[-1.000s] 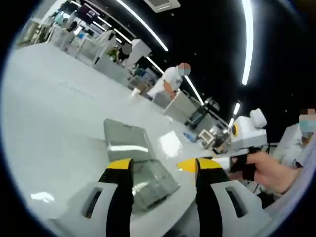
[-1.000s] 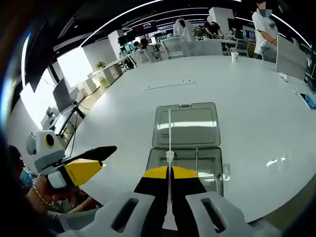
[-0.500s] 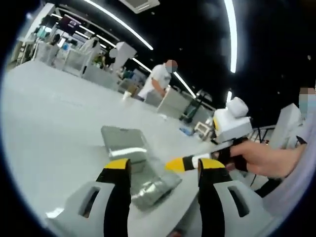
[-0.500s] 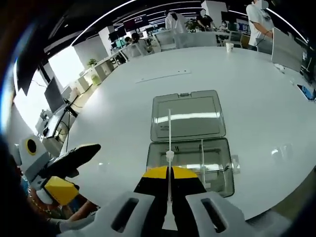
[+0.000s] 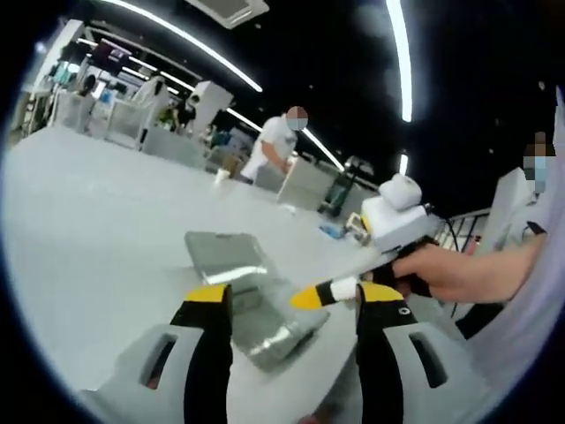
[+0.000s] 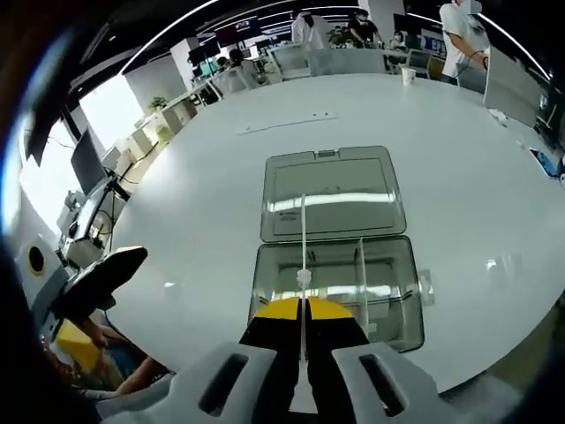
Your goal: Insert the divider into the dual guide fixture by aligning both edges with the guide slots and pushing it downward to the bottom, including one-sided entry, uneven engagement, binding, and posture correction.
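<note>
On the white table (image 6: 459, 132) a clear box (image 6: 334, 283) lay open, its lid (image 6: 333, 193) folded flat on the far side of the tray. Above the box's near edge, in the right gripper view, the right gripper (image 6: 303, 309) had its yellow-tipped jaws closed on the divider (image 6: 303, 243), a thin pale sheet seen edge-on as an upright line rising over the tray and reaching across the lid. Whether the sheet's lower edge touched the box could not be told. A second upright partition (image 6: 361, 269) stood inside the tray, just right of the held divider. Left of the box in that view, off the table's edge, the left gripper's dark jaw and yellow tip showed, blurred. In the left gripper view the left gripper (image 5: 291, 299) had its jaws spread wide with nothing between them, held near the box (image 5: 265, 300), which showed past its left jaw. The right gripper (image 5: 331, 291) came in from the right of the box, gripped by a hand (image 5: 455, 272). Beyond the box, at the table's far side, a person in white (image 5: 275, 146) stood.
</note>
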Motion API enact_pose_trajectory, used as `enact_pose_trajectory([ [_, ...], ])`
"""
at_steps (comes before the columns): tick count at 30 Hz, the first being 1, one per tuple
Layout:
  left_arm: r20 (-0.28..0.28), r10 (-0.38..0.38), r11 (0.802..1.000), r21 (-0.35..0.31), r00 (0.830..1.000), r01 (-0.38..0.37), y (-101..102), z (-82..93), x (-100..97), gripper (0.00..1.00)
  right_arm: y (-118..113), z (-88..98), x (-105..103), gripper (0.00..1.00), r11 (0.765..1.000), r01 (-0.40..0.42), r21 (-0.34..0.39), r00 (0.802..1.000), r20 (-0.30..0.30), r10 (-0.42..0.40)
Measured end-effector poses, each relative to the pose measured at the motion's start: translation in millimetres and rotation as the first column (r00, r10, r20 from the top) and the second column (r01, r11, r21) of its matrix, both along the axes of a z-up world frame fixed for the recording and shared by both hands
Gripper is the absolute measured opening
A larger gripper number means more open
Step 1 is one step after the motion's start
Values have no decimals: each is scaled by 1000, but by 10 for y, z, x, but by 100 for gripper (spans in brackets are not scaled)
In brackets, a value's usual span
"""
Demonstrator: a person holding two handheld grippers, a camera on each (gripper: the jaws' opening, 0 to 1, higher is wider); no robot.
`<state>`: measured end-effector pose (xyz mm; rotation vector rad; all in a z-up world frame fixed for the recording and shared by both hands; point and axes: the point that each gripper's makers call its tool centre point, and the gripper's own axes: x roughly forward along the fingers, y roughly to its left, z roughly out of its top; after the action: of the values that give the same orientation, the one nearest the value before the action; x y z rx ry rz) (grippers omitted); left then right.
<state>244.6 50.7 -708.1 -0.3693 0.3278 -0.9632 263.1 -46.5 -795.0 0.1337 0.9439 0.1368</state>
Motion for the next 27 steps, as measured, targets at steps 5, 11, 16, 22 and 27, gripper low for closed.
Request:
enact_pose_trajectory([
  [5,38,-12,1000,18,999,12,-2,5,-75,55,3,-53,-27,0,1000,1,-5,1000,-11,-1],
  [11,83,-20,998,60,996,15,36,-64,-131,56,-4,-101,-48,0,1000,4,-10,1000,-25,-4],
  [16,112,-64,983,180,992,43,116,-255,-189,56,-13,-131,-51,0,1000,2,-18,999,-32,-3],
  [22,109,-113,961,264,988,81,172,-403,-244,60,-15,-153,-58,0,1000,-2,-27,999,-39,1],
  [27,109,-127,955,283,986,92,186,-436,-267,61,-19,-172,-57,0,1000,-1,-29,999,-46,-1],
])
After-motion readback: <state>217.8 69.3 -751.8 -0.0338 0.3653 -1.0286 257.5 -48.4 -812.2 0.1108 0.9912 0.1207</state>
